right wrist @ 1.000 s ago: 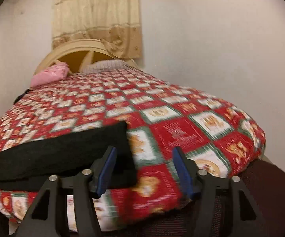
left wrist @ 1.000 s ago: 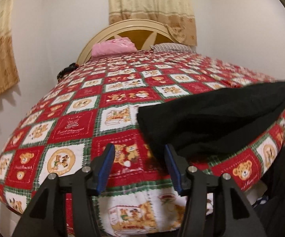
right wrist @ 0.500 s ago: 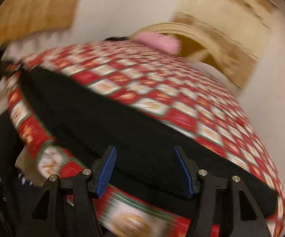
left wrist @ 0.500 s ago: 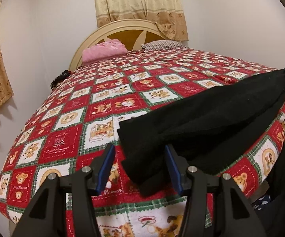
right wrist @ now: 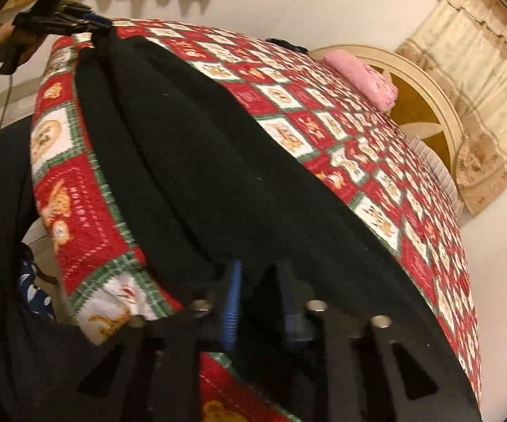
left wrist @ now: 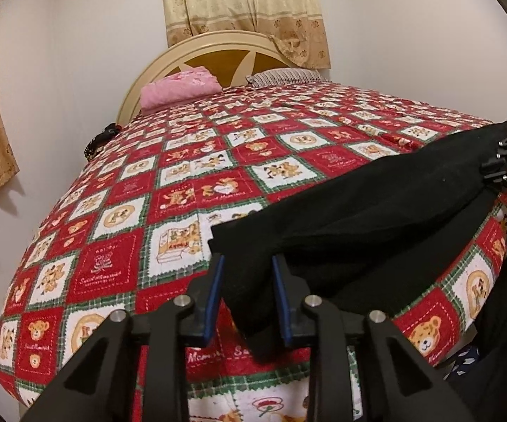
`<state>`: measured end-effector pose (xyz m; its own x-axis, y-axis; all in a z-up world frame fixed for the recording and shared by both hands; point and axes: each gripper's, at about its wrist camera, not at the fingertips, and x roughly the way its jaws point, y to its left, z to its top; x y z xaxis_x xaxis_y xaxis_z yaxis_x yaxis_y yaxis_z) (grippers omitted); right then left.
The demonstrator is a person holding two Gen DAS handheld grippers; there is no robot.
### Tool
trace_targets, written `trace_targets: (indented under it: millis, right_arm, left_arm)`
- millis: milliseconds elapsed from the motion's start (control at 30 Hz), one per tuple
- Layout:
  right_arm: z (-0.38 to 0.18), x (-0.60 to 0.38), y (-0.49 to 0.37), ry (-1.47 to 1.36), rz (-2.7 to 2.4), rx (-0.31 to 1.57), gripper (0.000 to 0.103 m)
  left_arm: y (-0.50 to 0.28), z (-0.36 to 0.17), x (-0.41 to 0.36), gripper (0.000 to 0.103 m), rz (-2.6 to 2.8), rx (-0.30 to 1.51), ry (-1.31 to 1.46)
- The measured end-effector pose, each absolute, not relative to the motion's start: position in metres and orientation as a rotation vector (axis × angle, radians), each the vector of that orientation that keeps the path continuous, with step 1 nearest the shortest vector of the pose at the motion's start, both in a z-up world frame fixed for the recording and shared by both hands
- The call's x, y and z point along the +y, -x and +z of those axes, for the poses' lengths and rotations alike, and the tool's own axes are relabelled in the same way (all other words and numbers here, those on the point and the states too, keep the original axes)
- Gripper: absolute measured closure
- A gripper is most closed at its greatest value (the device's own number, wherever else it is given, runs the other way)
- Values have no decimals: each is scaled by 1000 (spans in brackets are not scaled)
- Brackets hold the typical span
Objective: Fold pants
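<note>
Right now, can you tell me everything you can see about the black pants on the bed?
The black pants look soft and fuzzy, like fleece. They lie long and flat, one layer over another, near the bed's front edge on the red teddy-bear quilt. One end sits between the closing blue pads of the left gripper. The other end sits between the closing pads of the right gripper. Tiny specks of lint dot the cloth.

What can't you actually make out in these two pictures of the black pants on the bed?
- Which end of the pants is the waist: dark cloth shows no detail in either view.
- Right gripper fingers closing on the cloth: blurred, black on black, right wrist view.
- Small dark object at the bed's far corner: too small, left wrist view.
- Left gripper fingers closing around a pants end; contact unclear.
</note>
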<state>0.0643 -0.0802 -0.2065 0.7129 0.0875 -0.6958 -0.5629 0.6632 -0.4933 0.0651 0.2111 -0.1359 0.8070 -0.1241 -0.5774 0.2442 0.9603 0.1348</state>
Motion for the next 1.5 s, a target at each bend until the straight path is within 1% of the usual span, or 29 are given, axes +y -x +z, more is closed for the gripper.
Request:
trace_targets:
  millis: [33,67,100,200,333,467,500,533,567,600,767,833,867,967,1033,1067,1100,1167,1333,1400,1500]
  right_arm:
    - [-205,-79,-62,767,400,687,98]
    - [-203,-79,-60,771,398,678,102]
    - [-199,-79,-57,770,399,664,102]
    - [-183,-81,-49,736,400,634,103]
    - [-164,-83,-37,705,414,612,103]
    - [-173,-84,-37,711,420,638,102]
    - [-178,-84,-38,724,418,638,99]
    - [-186,-82,-41,747,415,647,92]
    - [-190,-82,-43,758,409,659,65]
    - [-195,-80,-45,768,405,675,44]
    - [-203,-75,-47,801,394,665,43]
    - [-205,-73,-49,824,379,650,45]
    - [-205,-72,-51,816,384,650,52]
    - [-211,-68,-53,858,359,636,53]
    - [-220,-61,-51,934,342,603,62]
    - [-223,-59,-50,961,339,588,78]
    - [-224,-56,-48,984,331,576,99]
    - [-217,-53,-43,1016,316,541,100]
    - [-186,-58,-24,989,332,501,101]
    - [-192,-60,-19,1007,351,532,101]
    - [-220,-61,-21,1046,362,582,100]
  left_arm:
    - [-65,-135,211,79,-199,601,-212]
    - [-66,-133,210,83,-202,601,-217]
    - [-66,-132,210,86,-205,600,-220]
    - [-63,-126,210,88,-219,577,-217]
    - [-53,-119,214,88,-236,545,-201]
    - [-55,-129,216,88,-236,573,-192]
    - [-57,-131,215,88,-235,579,-191]
    - [-58,-133,214,88,-233,584,-187]
    - [-60,-135,214,88,-230,589,-184]
    - [-61,-135,213,88,-226,590,-183]
    - [-64,-134,215,88,-224,591,-163]
    - [-64,-135,217,88,-227,591,-149]
    - [-65,-135,218,88,-227,593,-148]
    - [-66,-135,218,88,-227,594,-147]
    - [-66,-136,218,88,-226,597,-143]
    - [-67,-136,219,88,-225,598,-139]
    - [-67,-135,219,88,-222,597,-138]
    - [-64,-131,220,88,-225,582,-140]
    - [-53,-123,223,88,-240,548,-156]
    - [-53,-130,222,88,-244,568,-171]
    - [-53,-149,220,88,-245,621,-182]
